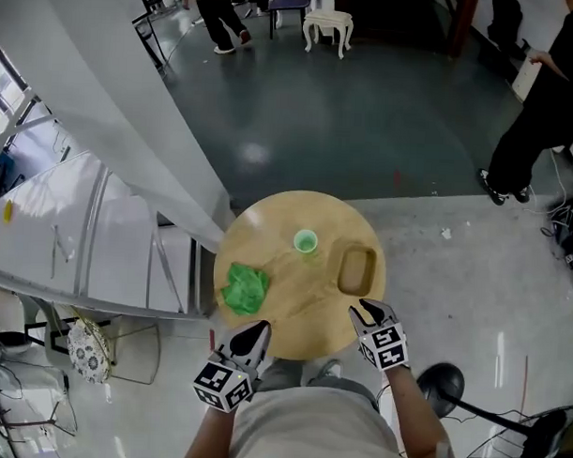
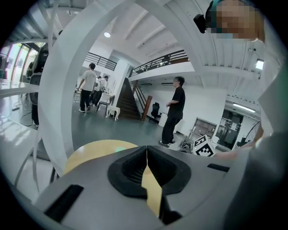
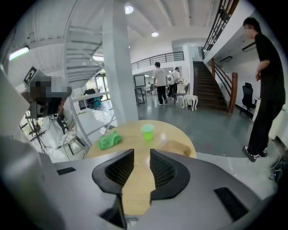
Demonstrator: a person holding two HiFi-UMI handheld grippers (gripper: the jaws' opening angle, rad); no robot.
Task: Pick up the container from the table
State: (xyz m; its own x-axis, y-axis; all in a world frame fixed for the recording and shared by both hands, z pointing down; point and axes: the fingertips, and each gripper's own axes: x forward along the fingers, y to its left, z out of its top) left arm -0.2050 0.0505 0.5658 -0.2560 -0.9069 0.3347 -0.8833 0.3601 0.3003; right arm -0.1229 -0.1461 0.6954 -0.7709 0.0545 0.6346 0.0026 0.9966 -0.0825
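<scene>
A round wooden table (image 1: 293, 303) holds a shallow tan container (image 1: 356, 270) on its right side, a small green cup (image 1: 306, 241) behind the middle and a crumpled green cloth (image 1: 244, 288) on the left. My right gripper (image 1: 366, 313) hovers at the table's near edge just in front of the container, open, nothing between its jaws. The right gripper view shows the right gripper (image 3: 141, 152), with the cup (image 3: 147, 131), cloth (image 3: 109, 140) and container (image 3: 176, 147) ahead of it. My left gripper (image 1: 258, 330) is at the near left edge, shut and empty, as its own view of the left gripper (image 2: 146, 148) confirms.
A white stair structure (image 1: 102, 123) and railings stand close on the table's left. A black round stand base (image 1: 441, 384) sits on the floor at the near right. A person in black (image 1: 544, 110) stands far right, and a white stool (image 1: 328, 28) at the back.
</scene>
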